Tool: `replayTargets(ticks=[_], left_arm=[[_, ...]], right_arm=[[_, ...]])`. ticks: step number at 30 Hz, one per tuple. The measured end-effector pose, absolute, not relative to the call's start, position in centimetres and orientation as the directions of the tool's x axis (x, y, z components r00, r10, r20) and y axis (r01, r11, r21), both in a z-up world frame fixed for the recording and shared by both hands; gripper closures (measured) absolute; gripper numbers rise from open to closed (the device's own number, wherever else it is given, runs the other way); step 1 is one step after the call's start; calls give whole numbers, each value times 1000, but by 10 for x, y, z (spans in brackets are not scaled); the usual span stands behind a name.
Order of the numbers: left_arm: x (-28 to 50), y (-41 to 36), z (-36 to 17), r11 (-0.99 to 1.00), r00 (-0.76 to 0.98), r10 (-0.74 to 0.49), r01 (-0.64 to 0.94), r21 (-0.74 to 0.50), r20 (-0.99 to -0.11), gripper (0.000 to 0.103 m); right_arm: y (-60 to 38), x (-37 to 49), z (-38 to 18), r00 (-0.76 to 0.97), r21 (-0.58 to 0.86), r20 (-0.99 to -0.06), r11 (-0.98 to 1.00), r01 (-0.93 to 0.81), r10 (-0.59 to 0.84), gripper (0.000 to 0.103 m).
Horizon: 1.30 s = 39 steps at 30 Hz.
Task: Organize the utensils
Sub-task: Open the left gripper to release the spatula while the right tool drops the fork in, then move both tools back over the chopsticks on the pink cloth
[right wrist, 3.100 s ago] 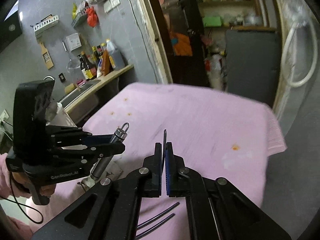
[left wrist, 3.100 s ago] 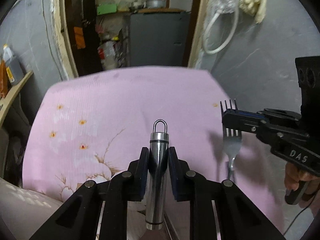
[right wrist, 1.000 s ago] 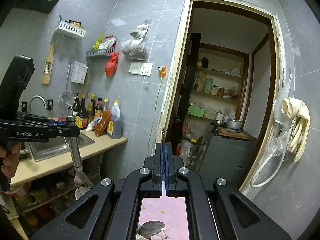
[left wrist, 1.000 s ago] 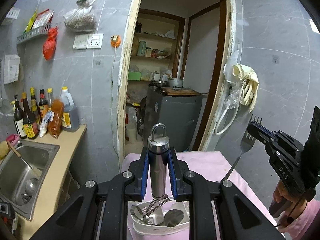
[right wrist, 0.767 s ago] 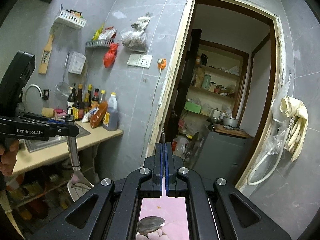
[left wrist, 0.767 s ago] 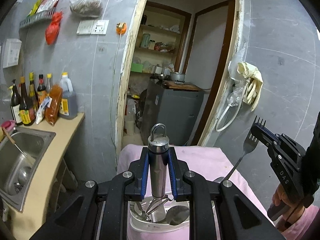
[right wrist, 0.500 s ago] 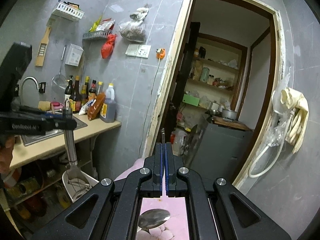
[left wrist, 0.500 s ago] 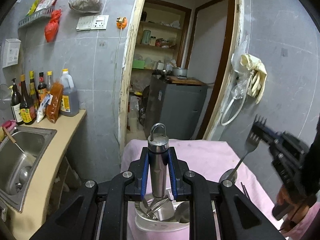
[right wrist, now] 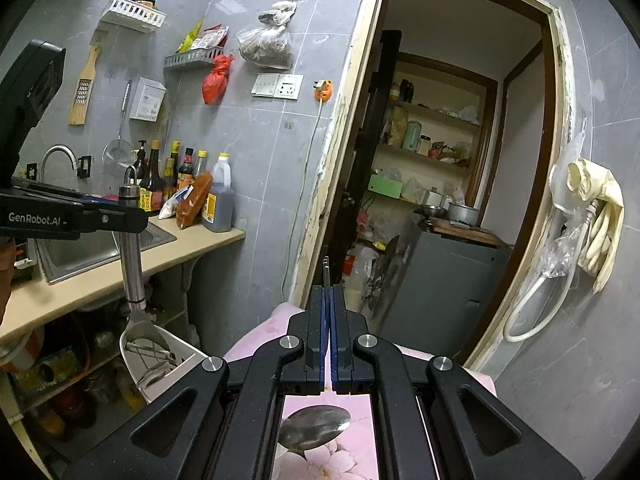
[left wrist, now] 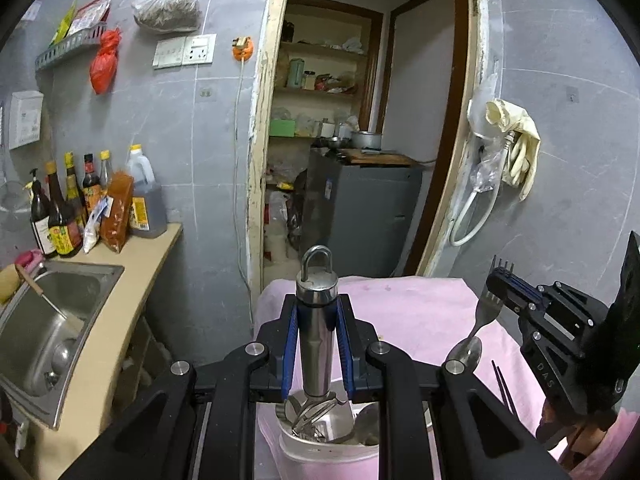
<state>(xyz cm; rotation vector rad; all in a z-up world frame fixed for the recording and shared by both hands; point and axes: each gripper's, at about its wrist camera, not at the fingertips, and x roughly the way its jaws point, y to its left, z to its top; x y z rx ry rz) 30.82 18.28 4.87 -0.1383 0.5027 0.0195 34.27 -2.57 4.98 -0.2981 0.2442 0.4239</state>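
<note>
Sinking lower than before, peeler [left wrist: 317,332] enters white holder [left wrist: 328,454].

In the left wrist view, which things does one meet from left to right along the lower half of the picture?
Steel sink → wooden counter → steel-handled utensil held upright in the left gripper over the white holder → fork → right gripper that holds it.

A table draped in a pink floral cloth [left wrist: 416,304] carries a white plastic utensil holder [left wrist: 328,454] at its near edge. A steel spoon [right wrist: 314,426] and dark chopsticks [left wrist: 503,386] lie directly on the cloth.
</note>
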Motion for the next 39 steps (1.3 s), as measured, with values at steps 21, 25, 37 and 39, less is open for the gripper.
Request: replayTargets(ticks=[21,25,37,39], left_arm=[[320,177,18,984,820,6,-106,-140,-573,85],[317,177,15,982,818,-27,-85,-167,-575,82],[300,148,34,988,877,-33,-43,-145,-479,42],[297,139,37,989,887,-34,-37,-143,-460,33]], right_arm=[[-24,344,36,850,-182,-335,857,-482,407,99],[-30,343,38,847,-161,-330,859,-486,417,85],[-79,327,64,895,-85,-260,915,-395,362,44],[-89,324,68,904,-77,-249,924,-375,347,35]])
